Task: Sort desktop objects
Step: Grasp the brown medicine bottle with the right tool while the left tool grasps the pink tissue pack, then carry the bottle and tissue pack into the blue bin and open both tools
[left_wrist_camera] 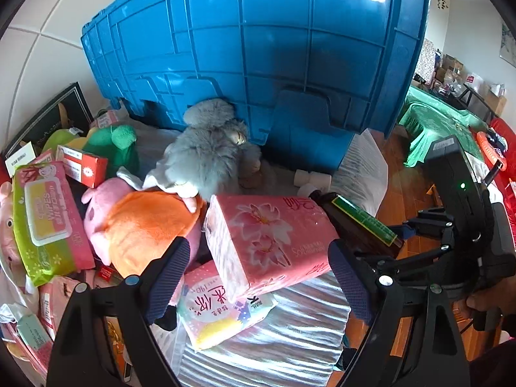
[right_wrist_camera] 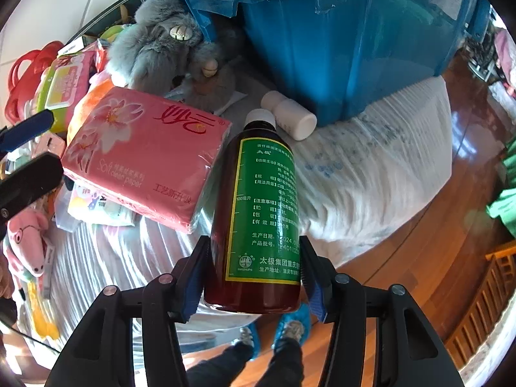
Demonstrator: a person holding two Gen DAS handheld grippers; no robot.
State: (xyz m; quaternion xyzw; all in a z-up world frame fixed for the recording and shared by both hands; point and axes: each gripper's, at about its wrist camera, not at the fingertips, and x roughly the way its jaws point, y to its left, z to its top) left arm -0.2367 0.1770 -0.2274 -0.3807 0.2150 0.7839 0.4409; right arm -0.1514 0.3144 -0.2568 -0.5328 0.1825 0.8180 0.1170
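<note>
My right gripper [right_wrist_camera: 254, 267] is shut on a brown medicine bottle [right_wrist_camera: 258, 213] with a green label and white cap, held above the table's white cloth; the bottle also shows in the left wrist view [left_wrist_camera: 361, 222]. My left gripper [left_wrist_camera: 258, 254] is open, its jaws on either side of a pink tissue pack [left_wrist_camera: 267, 238], not closed on it; the pack also shows in the right wrist view [right_wrist_camera: 142, 158]. A grey plush cat [left_wrist_camera: 209, 151] lies behind the pack, against a large blue crate [left_wrist_camera: 258, 48].
An orange and pink plush [left_wrist_camera: 138, 225], a wipes pack [left_wrist_camera: 48, 219], a red box [left_wrist_camera: 84, 164] and a green plush [left_wrist_camera: 113, 142] crowd the left. A white bottle [right_wrist_camera: 290, 116] lies by the crate. A pink packet [left_wrist_camera: 219, 309] lies under the tissue pack. The table edge is at right.
</note>
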